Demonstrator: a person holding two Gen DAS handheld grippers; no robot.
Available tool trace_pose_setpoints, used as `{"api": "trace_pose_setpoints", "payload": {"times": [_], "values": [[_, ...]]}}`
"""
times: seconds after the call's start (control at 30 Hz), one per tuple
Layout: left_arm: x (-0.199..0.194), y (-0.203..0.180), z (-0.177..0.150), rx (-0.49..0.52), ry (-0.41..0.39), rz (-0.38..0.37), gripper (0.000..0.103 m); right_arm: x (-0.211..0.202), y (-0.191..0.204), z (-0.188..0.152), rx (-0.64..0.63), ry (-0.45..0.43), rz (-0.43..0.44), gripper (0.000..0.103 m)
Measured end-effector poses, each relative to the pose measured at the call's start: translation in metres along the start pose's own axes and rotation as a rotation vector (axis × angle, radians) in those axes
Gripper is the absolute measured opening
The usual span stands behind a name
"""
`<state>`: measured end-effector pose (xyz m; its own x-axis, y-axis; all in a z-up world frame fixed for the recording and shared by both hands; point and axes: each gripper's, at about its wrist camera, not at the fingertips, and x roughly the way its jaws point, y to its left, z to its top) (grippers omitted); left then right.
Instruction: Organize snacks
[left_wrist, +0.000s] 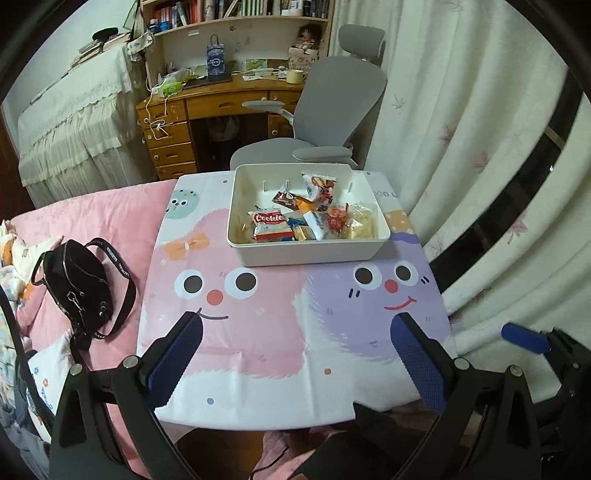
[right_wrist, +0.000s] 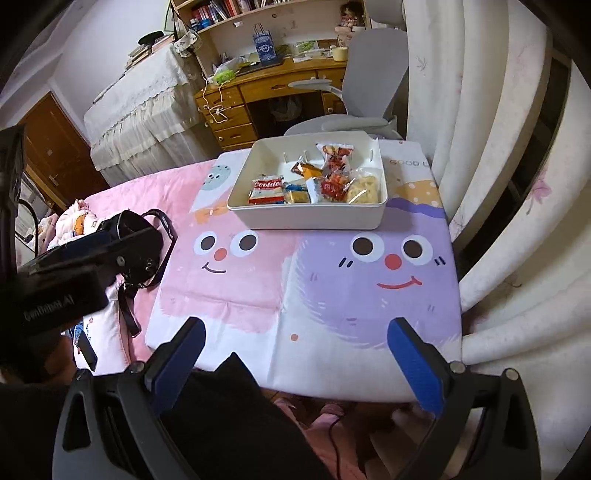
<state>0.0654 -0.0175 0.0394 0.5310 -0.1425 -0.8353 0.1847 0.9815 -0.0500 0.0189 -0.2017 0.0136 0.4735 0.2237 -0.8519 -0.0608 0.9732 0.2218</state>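
Left tongs (left_wrist: 295, 328) spread, right view shows door (right_wrist: 51, 147)

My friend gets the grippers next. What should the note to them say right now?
Left gripper: open, empty, above the near table edge.
Right gripper: open, empty, beside it.
Snacks: all the ones in view lie in the white box at the far end of the table, cookie pack at its front left.
Done: no snack left loose on the table.
Left: maybe tidy the pile inside; no lid visible.
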Motion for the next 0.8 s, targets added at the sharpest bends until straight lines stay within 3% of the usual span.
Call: {"api": "trace_pose_setpoints", "payload": {"times": [0.2,0.47,0.8], "values": [[-0.011,0.001,-0.007,-0.037,-0.036,0.072,0.102,-0.009,-0.006,-0.005,0.06,-0.045,-0.05,0.1],[-0.015,0.006,-0.013,-0.048,-0.074,0.145,0.102,-0.018,0.005,-0.01,0.036,-0.128,-0.057,0.1],[-0.02,0.007,-0.017,-0.033,-0.099,0.153,0.102,-0.021,0.016,-0.013,0.029,-0.147,-0.063,0.101]]}}
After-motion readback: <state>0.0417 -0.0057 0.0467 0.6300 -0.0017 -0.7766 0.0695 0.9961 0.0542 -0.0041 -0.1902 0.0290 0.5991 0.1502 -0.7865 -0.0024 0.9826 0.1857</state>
